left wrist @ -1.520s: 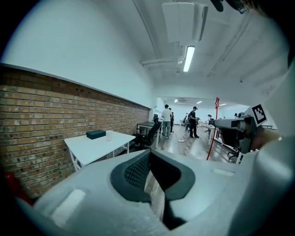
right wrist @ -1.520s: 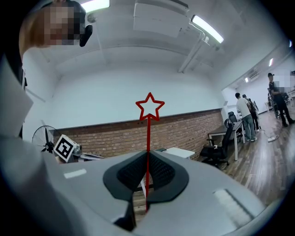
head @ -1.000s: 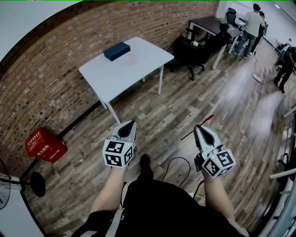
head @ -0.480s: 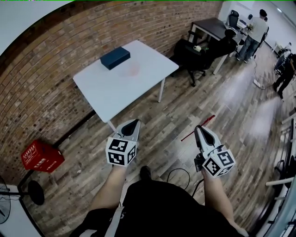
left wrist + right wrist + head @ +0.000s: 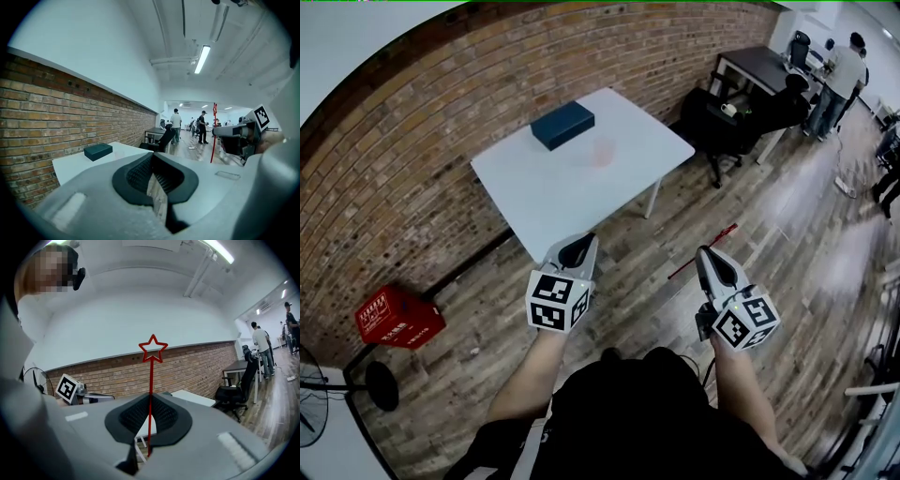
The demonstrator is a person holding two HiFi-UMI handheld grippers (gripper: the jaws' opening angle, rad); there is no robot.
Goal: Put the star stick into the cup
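Right gripper: ribbed black pads are closed on the star stick, a thin red rod topped by an open five-point star outline. In the right gripper view the rod stands upright between the jaws, with the star well above the tips. In the head view the stick slants out past the gripper over the wood-plank floor, off the near right side of the white table and well apart from the tabletop. Left gripper: jaws are drawn together with nothing between the pads, and the tips show just at the table's near edge in the head view. Cup: small, translucent, pinkish, upright near the middle of the table. Dark blue box: flat and rectangular, on the table just beyond the cup, toward the brick wall. The table has a smooth matte top and thin white legs. A red plastic crate sits on the floor left of the table, by the wall. A black office chair stands right of the table, and people stand well beyond it.
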